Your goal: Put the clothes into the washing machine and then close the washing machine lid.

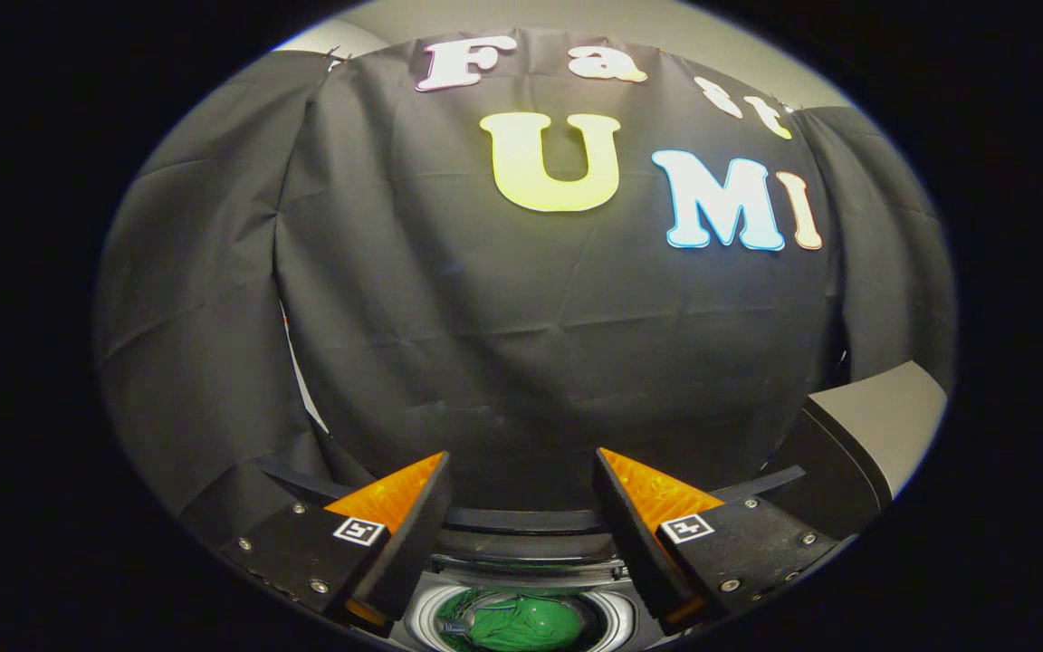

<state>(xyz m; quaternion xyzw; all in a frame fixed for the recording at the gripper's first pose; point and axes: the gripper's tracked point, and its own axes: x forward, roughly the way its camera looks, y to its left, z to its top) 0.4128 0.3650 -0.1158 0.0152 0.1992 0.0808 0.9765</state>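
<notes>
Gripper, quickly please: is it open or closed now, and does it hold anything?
Gripper: open and holding nothing; the fingers are spread apart above the washing machine drum, where the green garment lies.

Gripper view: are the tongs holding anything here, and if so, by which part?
Nothing is held. The tongs are open, with only air between the fingers. The green garment lies below them inside the washing machine drum, untouched; the lid stands open.

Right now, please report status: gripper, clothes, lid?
Hand-held gripper open, empty. Green clothes inside the washing machine drum, below the fingers. Lid up, not yet closed.
</notes>
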